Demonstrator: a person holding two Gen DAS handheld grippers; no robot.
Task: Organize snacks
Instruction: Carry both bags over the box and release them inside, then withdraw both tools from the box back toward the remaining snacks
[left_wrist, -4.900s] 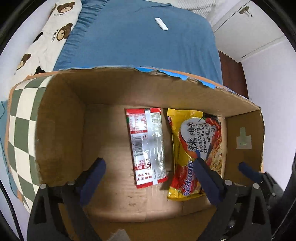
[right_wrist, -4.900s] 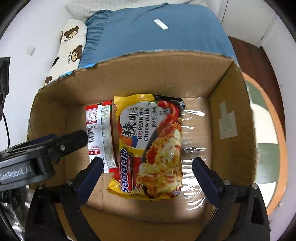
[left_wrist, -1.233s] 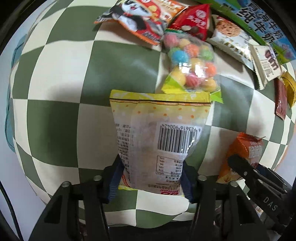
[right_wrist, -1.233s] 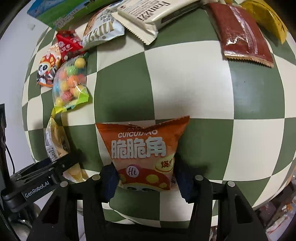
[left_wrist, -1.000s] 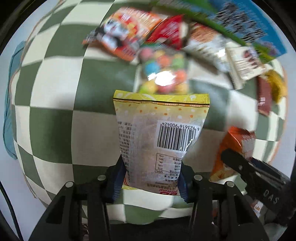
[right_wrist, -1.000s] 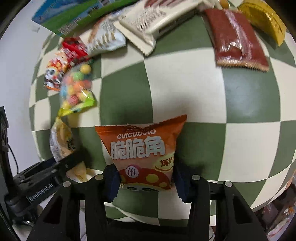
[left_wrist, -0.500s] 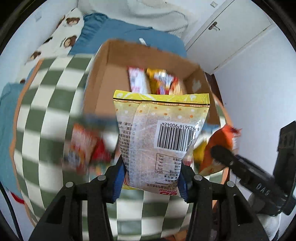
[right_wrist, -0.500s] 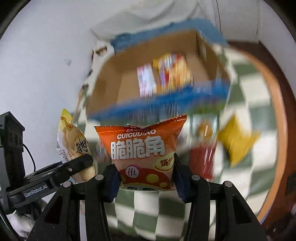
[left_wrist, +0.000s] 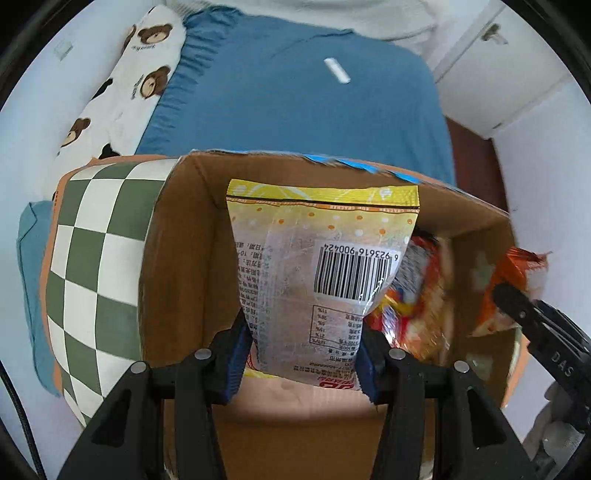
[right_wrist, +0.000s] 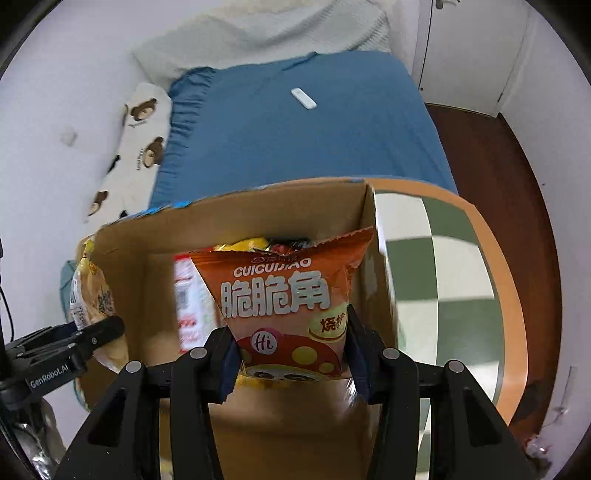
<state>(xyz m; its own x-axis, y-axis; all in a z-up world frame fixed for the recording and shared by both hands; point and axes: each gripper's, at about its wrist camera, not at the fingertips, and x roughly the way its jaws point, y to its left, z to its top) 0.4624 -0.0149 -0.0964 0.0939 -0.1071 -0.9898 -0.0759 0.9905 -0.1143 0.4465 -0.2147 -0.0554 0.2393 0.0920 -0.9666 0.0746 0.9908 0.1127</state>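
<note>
Yellow dotted packet (left_wrist: 321, 266), orange packet (right_wrist: 284, 295), brown box (left_wrist: 184, 258), green-white checked cloth (left_wrist: 96, 236)

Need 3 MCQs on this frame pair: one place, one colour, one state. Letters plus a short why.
1. Where is the cardboard box?
A. on the checkered tabletop, in front of the blue bed
B. on the bed
C. on the floor

2. What colour is the top band of the bag in the left claw?
A. red
B. yellow
C. blue

3. What state is the right claw in?
A. open and empty
B. shut with nothing in it
C. shut on the orange snack bag

Answers:
1 A: the checkered tabletop runs along the box's side, and the blue bed lies beyond the box.
2 B: the sealed top edge is yellow, above a clear panel with a barcode.
3 C: both of its pads press the bag's lower sides in the right wrist view.
</note>
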